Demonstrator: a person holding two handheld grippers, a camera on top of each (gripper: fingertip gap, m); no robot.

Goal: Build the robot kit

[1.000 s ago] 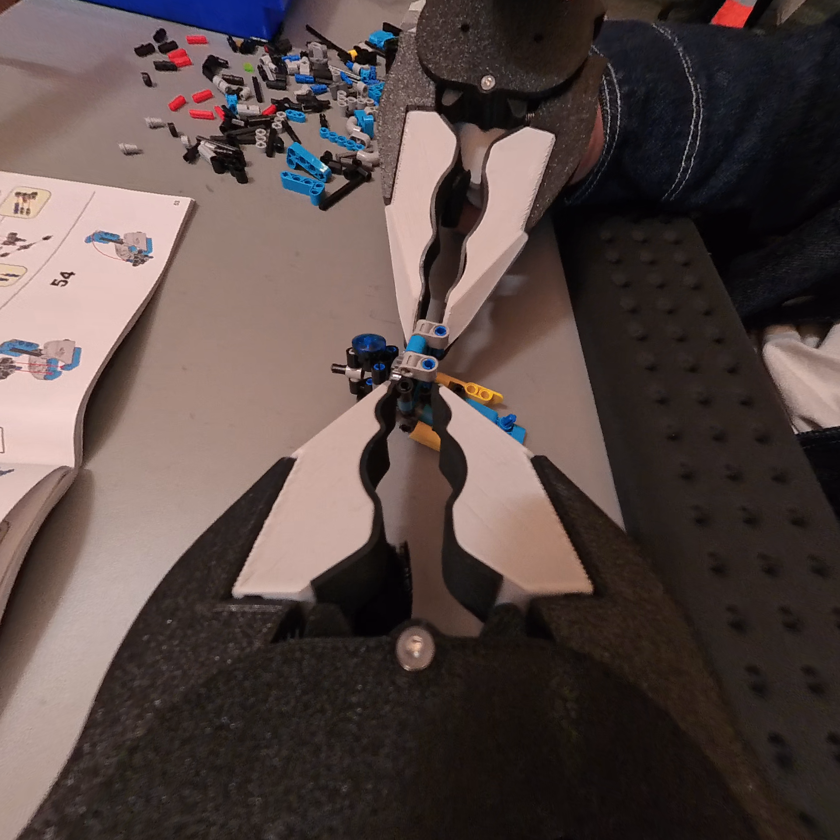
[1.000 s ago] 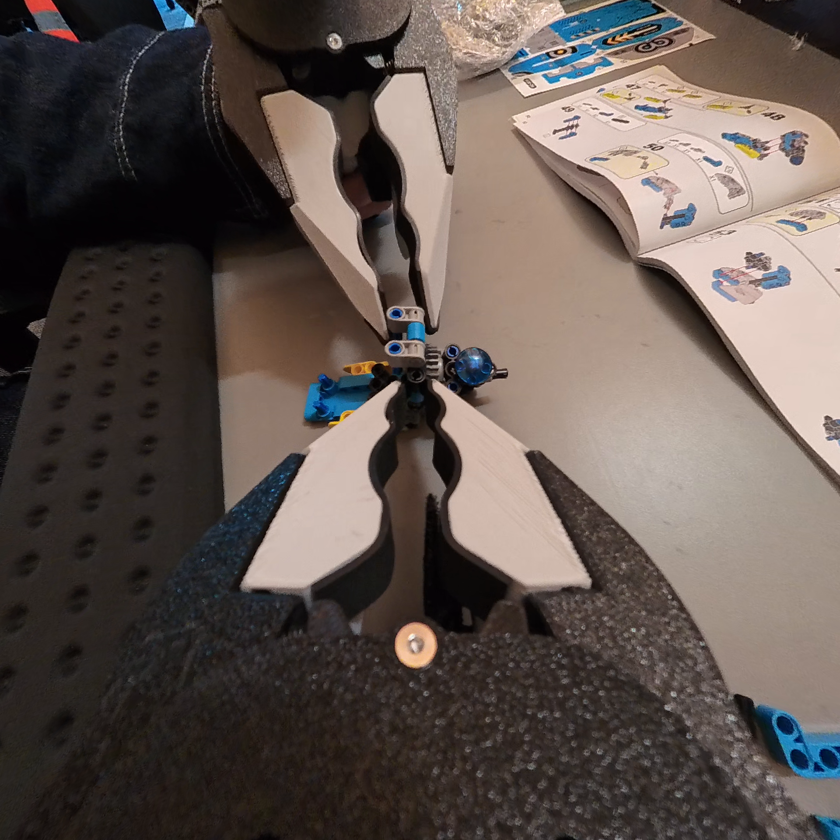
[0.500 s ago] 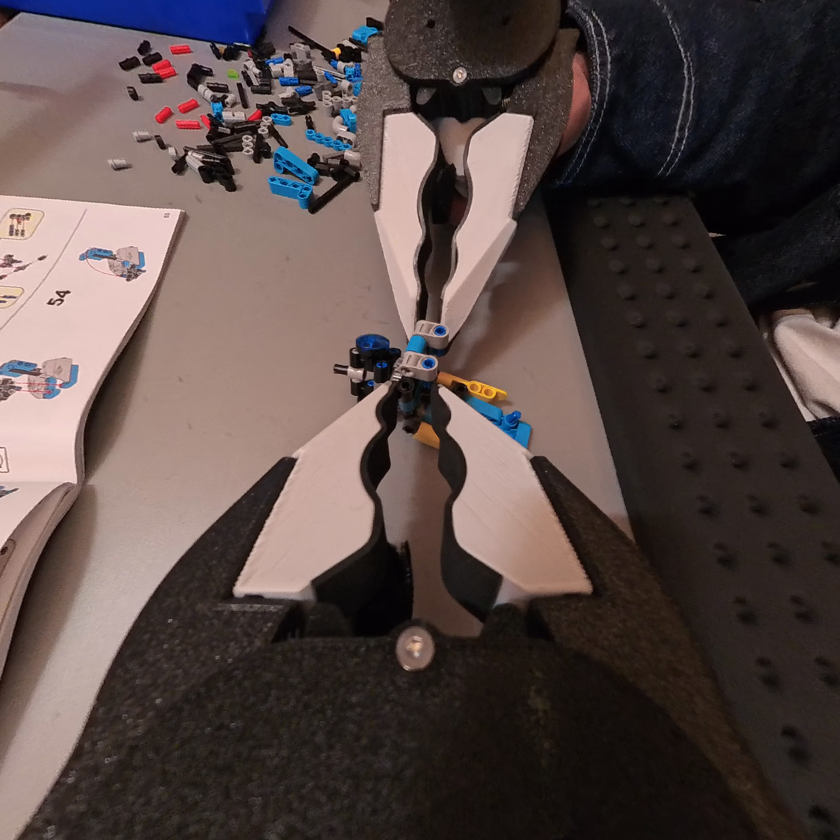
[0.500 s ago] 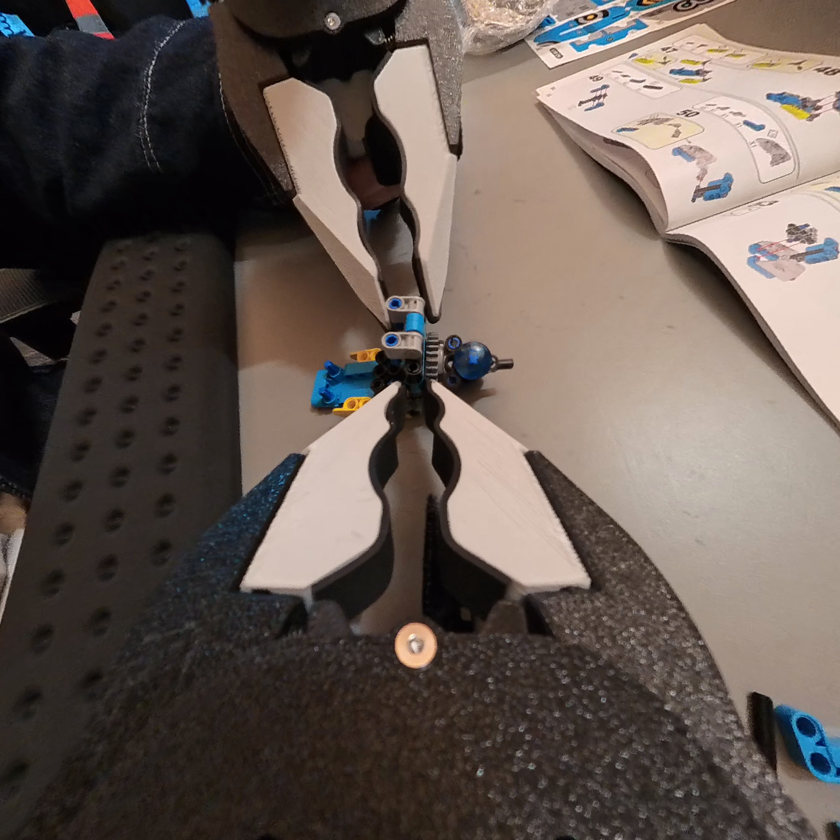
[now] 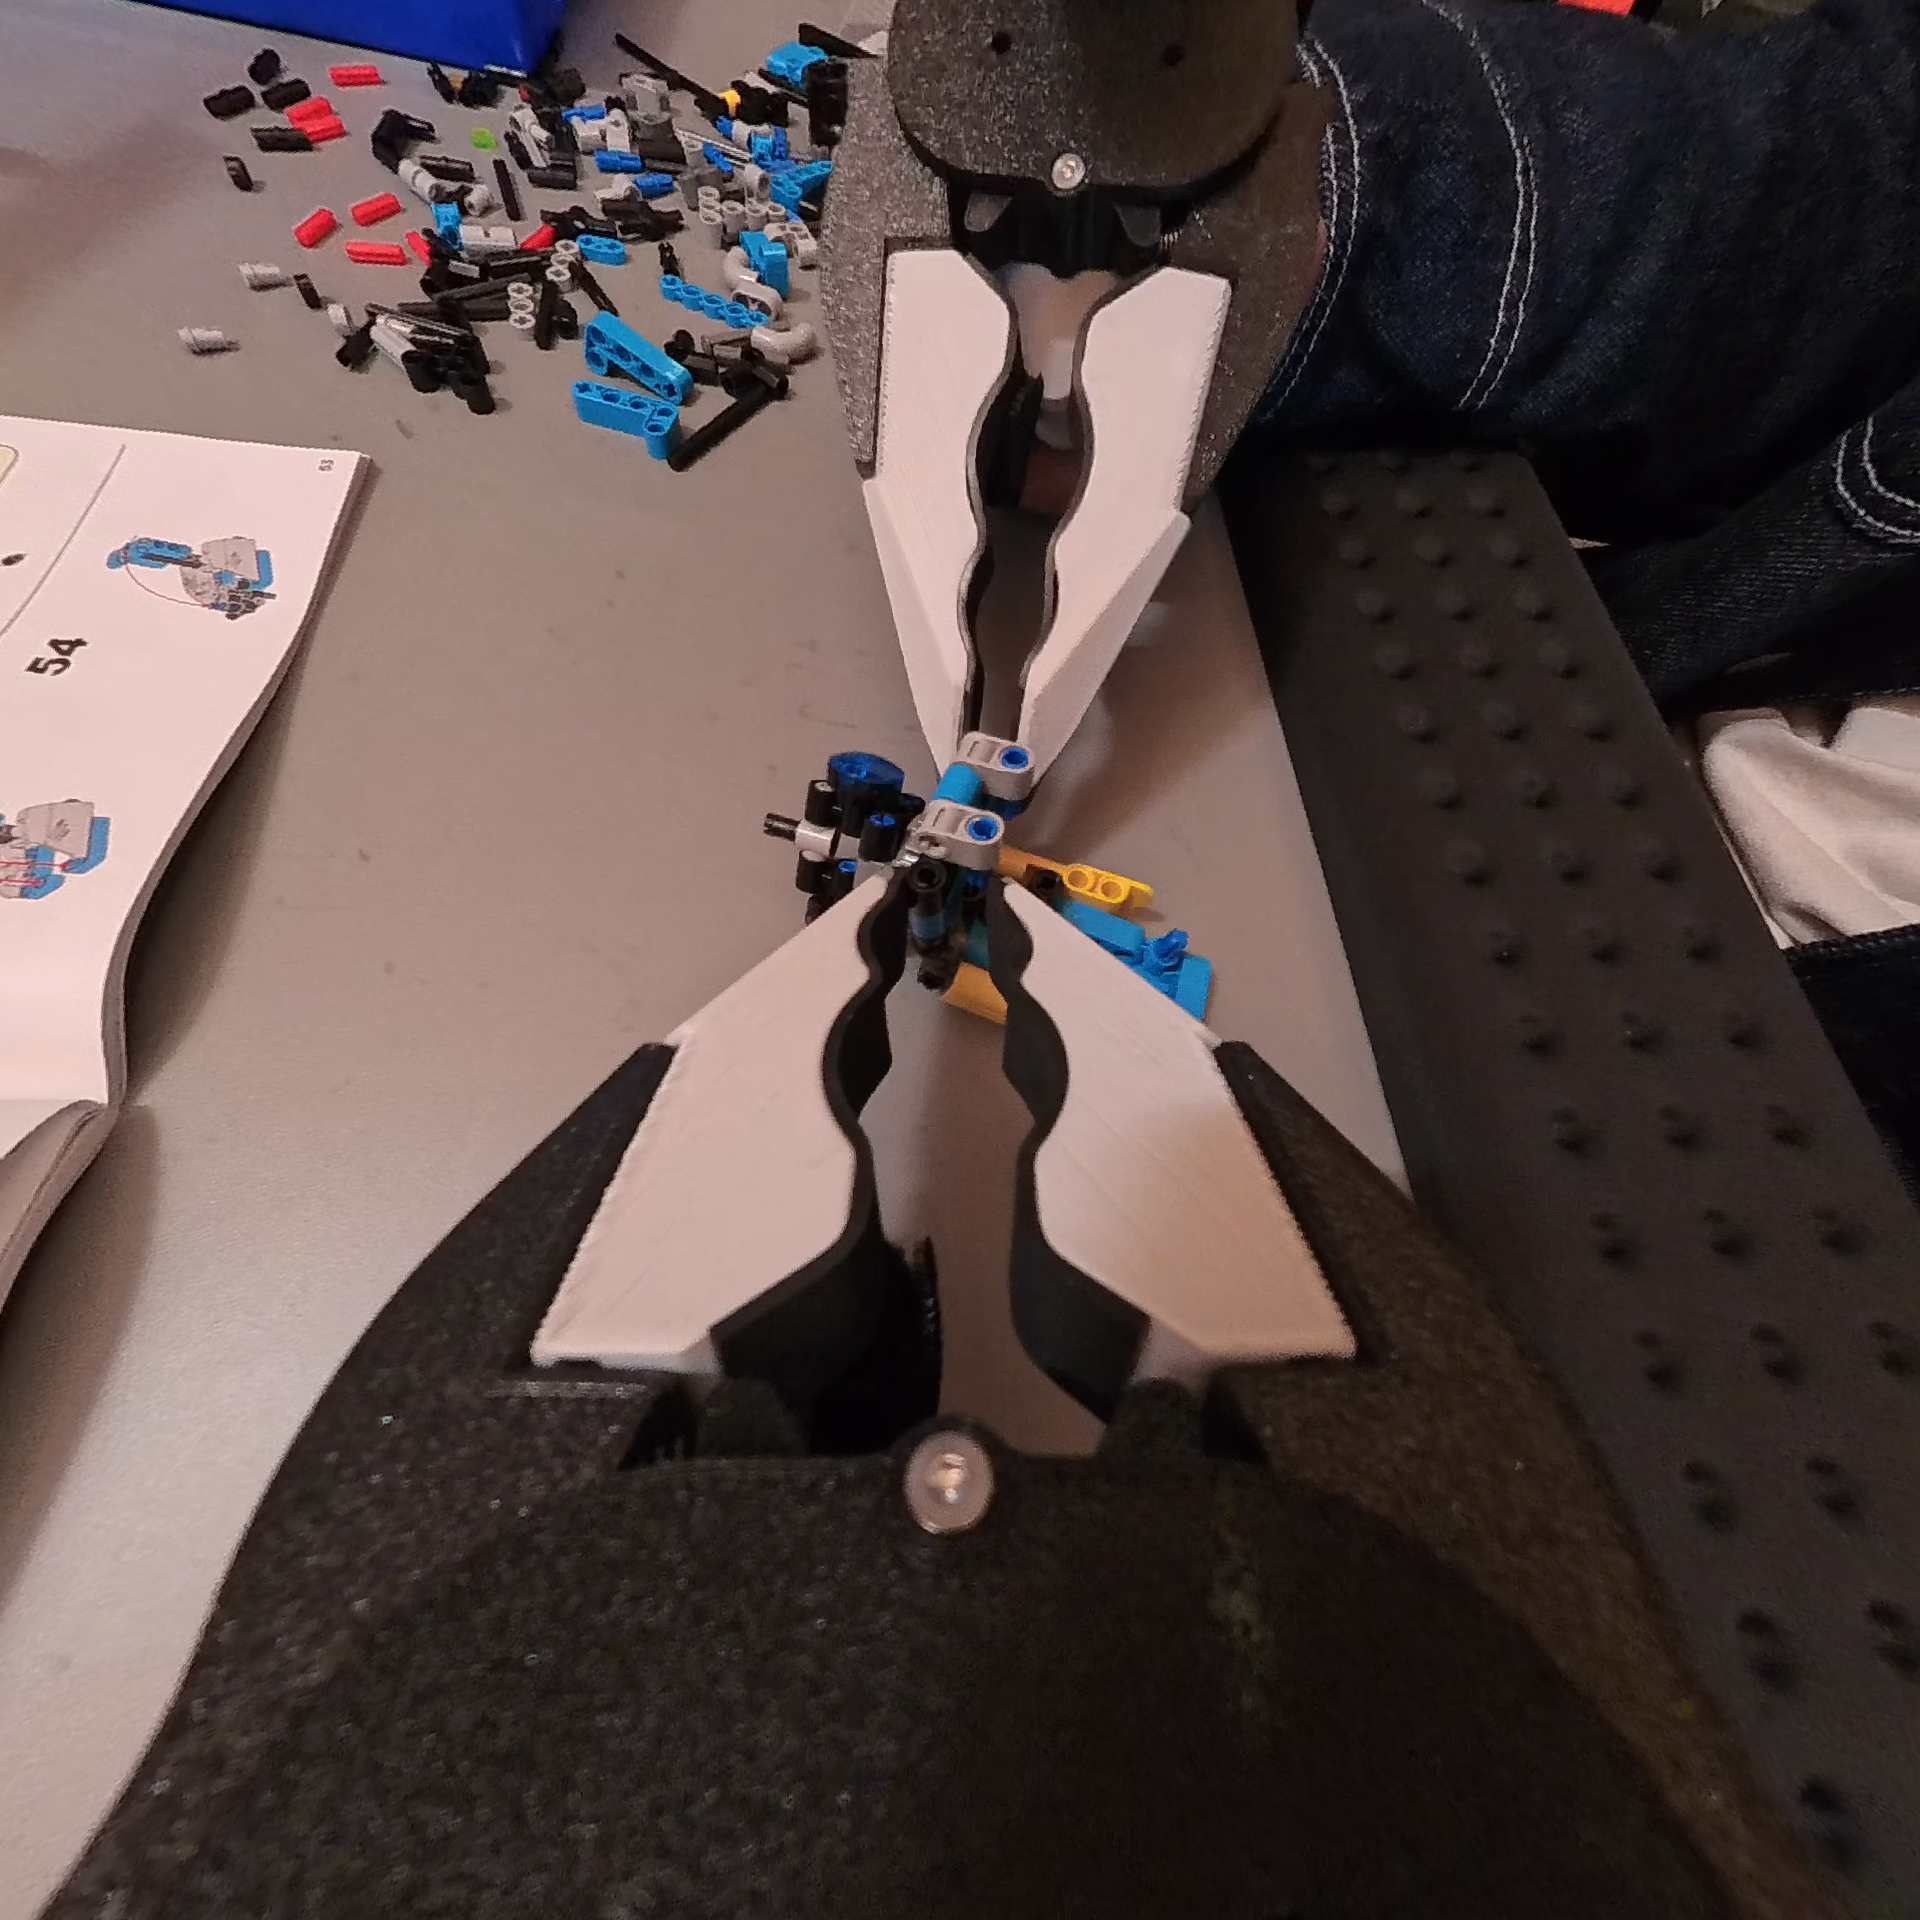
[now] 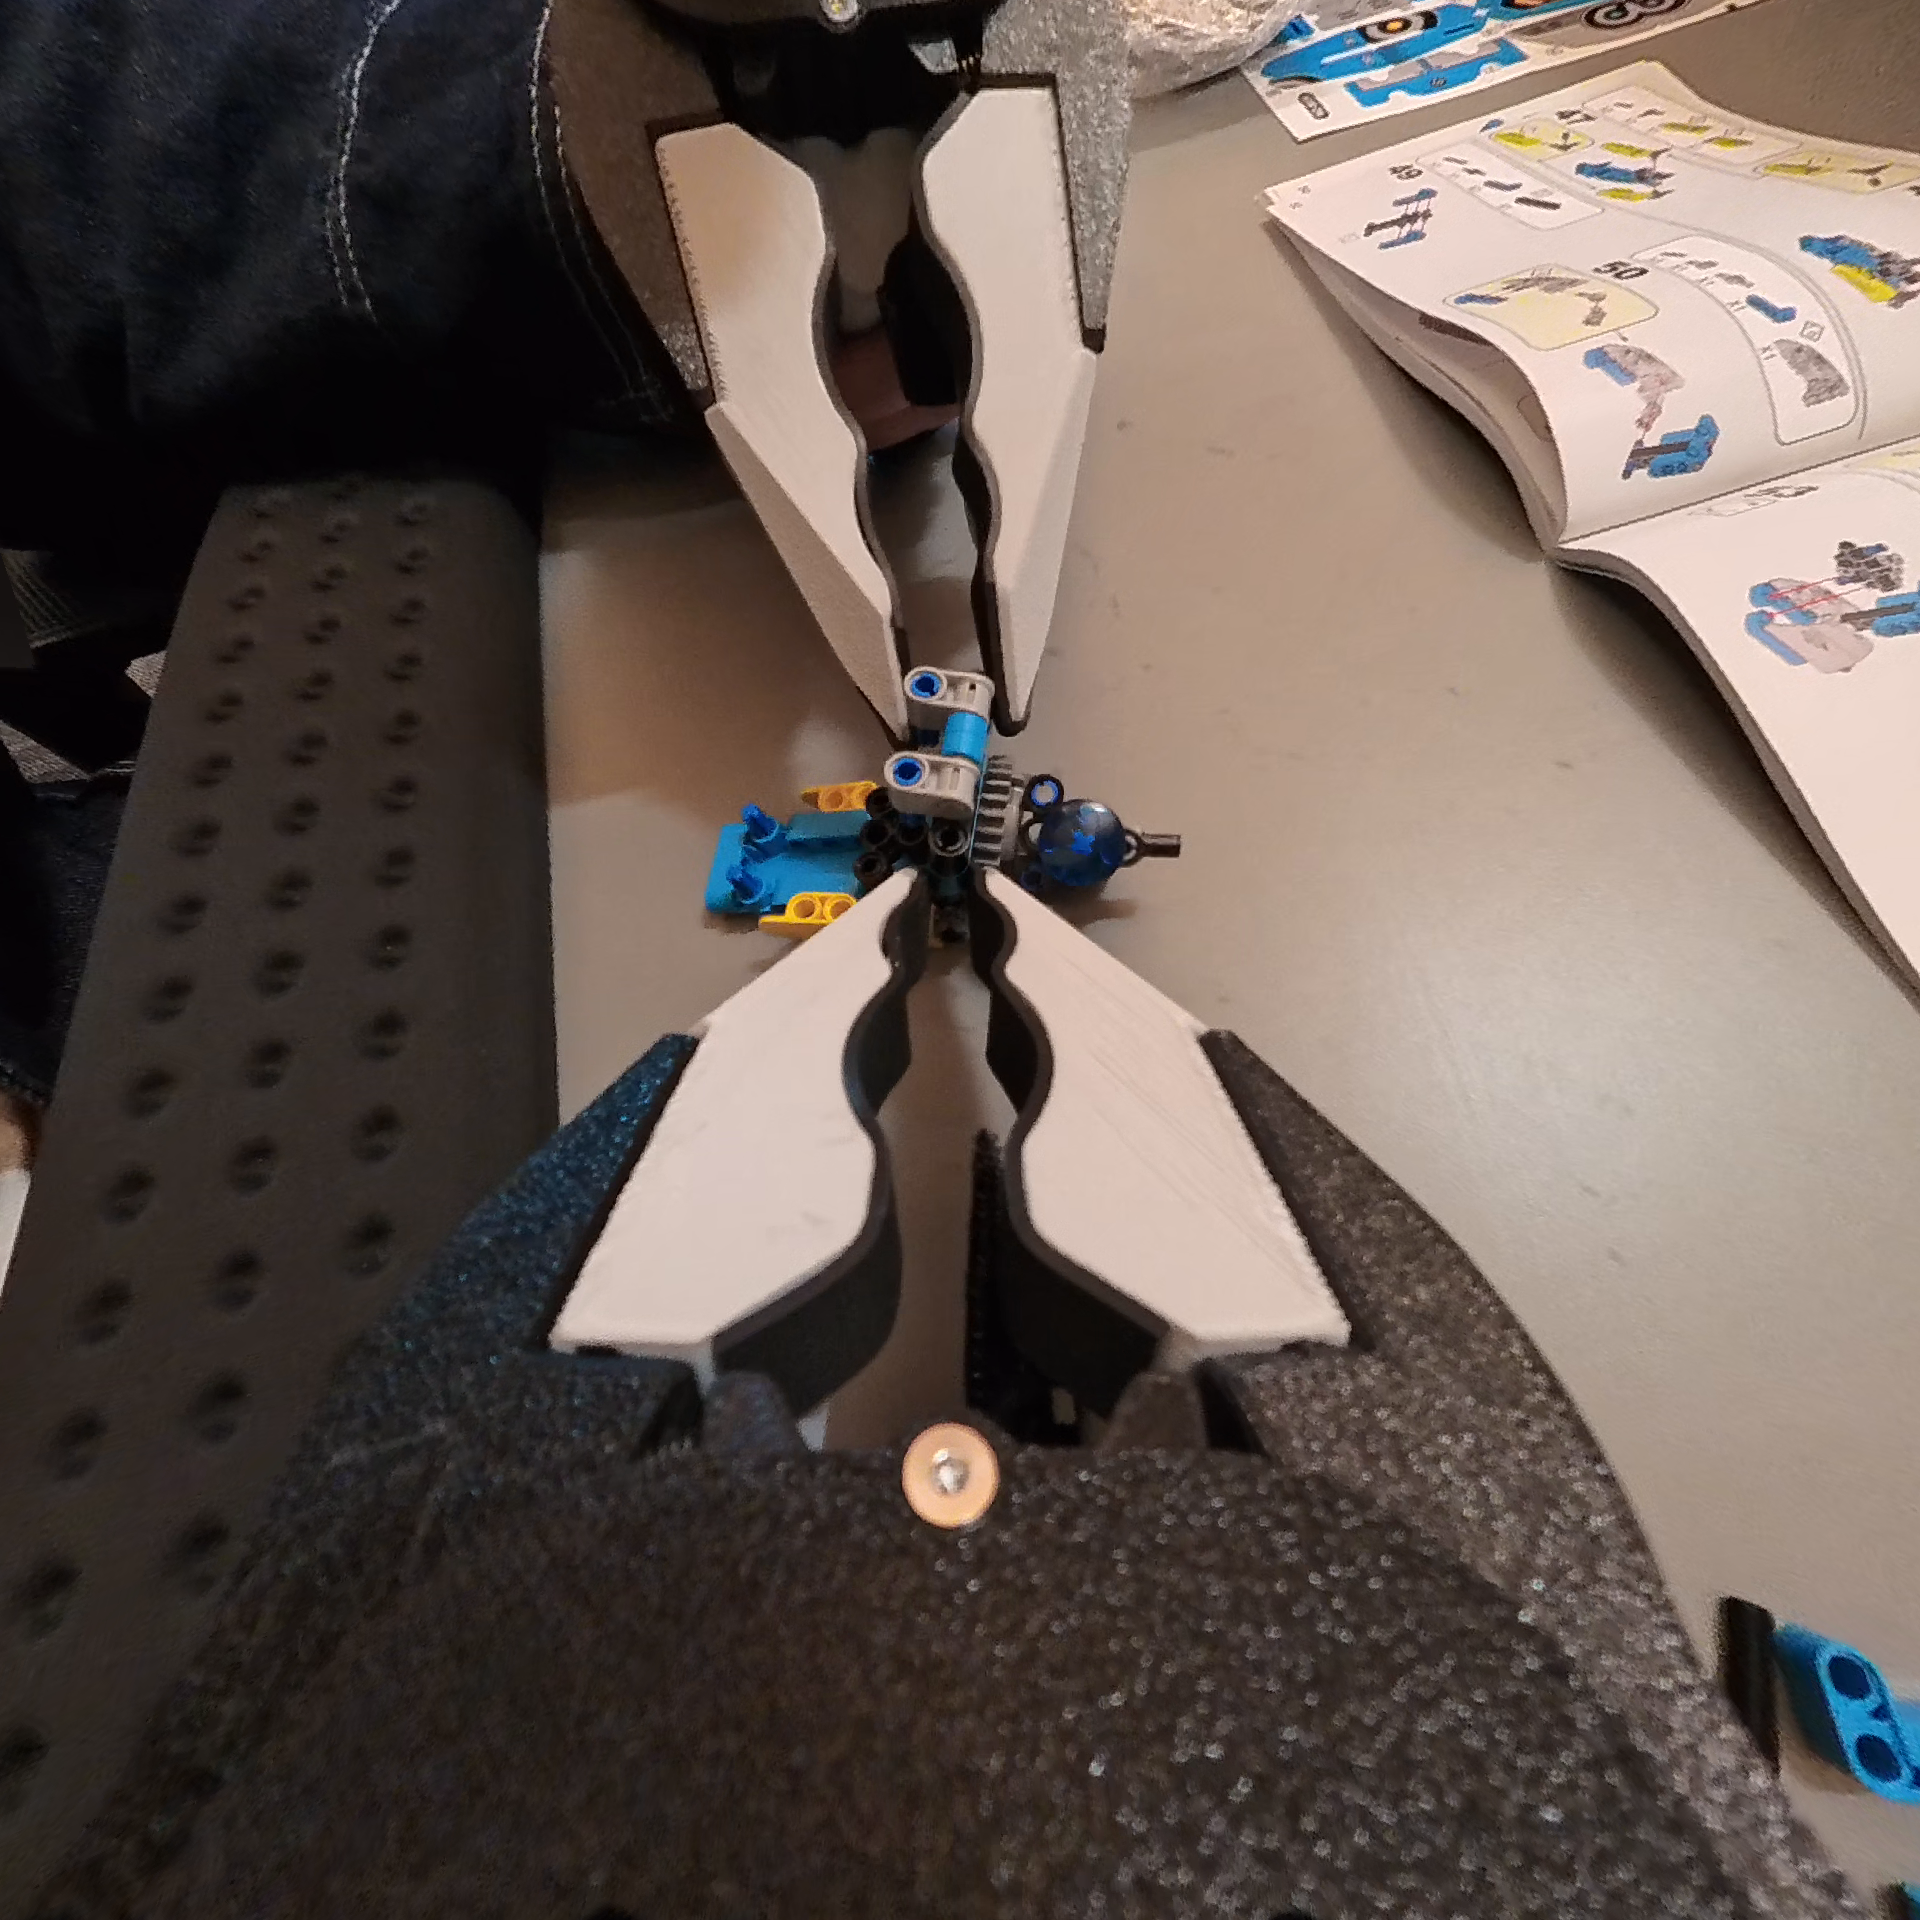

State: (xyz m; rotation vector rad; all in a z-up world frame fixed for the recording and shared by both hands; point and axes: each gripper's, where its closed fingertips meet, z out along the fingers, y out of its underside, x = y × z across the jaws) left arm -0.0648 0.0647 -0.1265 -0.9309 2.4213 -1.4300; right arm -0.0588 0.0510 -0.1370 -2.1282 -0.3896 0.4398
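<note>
A small brick assembly (image 5: 935,831) with grey connectors, a black gear, a clear blue dome and yellow and azure parts sits low over the grey table (image 5: 571,779). My left gripper (image 5: 940,909) is shut on its near end. In that view my right gripper (image 5: 992,743) comes in from the far side, shut on the far grey connector. In the right wrist view the assembly (image 6: 935,821) lies between the two grippers: my right gripper (image 6: 945,899) is shut on its near black part, and my left gripper (image 6: 951,712) is clamped on the far grey connector.
Several loose bricks (image 5: 582,260) lie at the back by a blue bin (image 5: 364,21). An open instruction booklet (image 5: 156,727) (image 6: 1662,416) lies on the table. A black studded pad (image 5: 1610,1039) (image 6: 260,935) runs along the edge. A denim sleeve (image 5: 1610,260) reaches in. A blue beam (image 6: 1860,1714) lies near. Less than 4 cm separates the two grippers' tips.
Both grippers stay clamped on the assembly. The pair has shifted slightly over the table, and each far gripper stands a little closer and steeper in the other's view.
</note>
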